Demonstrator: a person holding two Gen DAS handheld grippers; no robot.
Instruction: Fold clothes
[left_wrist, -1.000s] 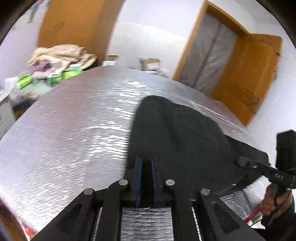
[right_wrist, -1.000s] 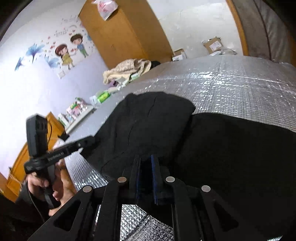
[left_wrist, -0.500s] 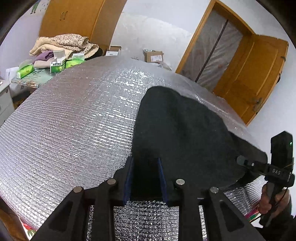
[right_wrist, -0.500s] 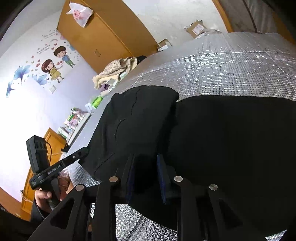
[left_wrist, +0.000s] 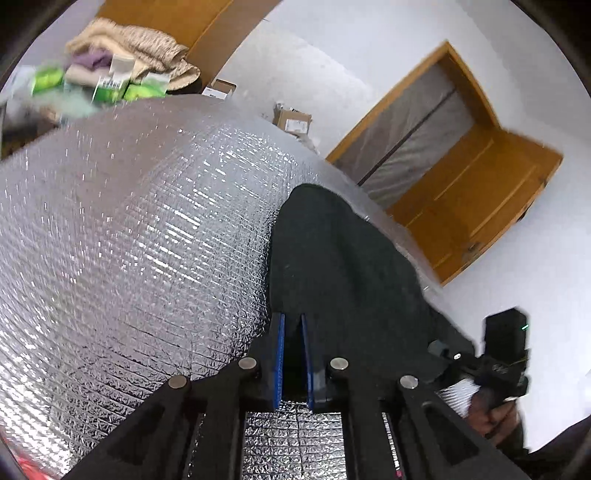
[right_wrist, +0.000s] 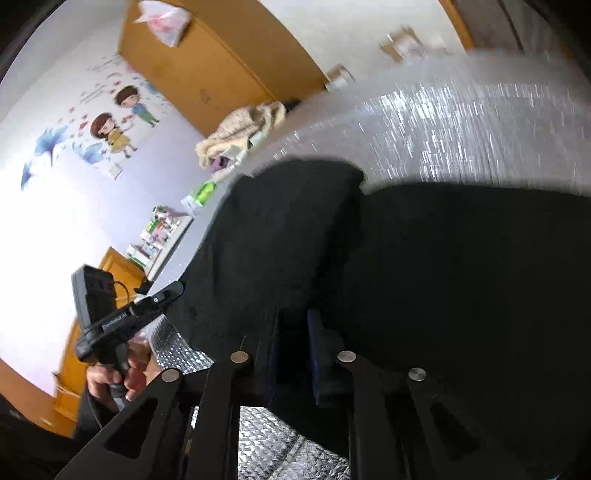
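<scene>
The black garment (left_wrist: 343, 258) is spread out on the silver foil-covered table (left_wrist: 129, 258), one part folded over on top of the rest. The left gripper (left_wrist: 291, 321) is at its near edge, jaws closing with the dark hem between the blue pads (left_wrist: 279, 354). The right gripper (right_wrist: 293, 321) sits lower on the same cloth, jaws closing too with fabric between them. Cardboard boxes (left_wrist: 293, 120) sit by the far wall.

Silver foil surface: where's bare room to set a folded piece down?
Bare foil surface left of the black garment, up to the far clutter pile. Crowded: garment covers the right side, both tools at its near edge.
</scene>
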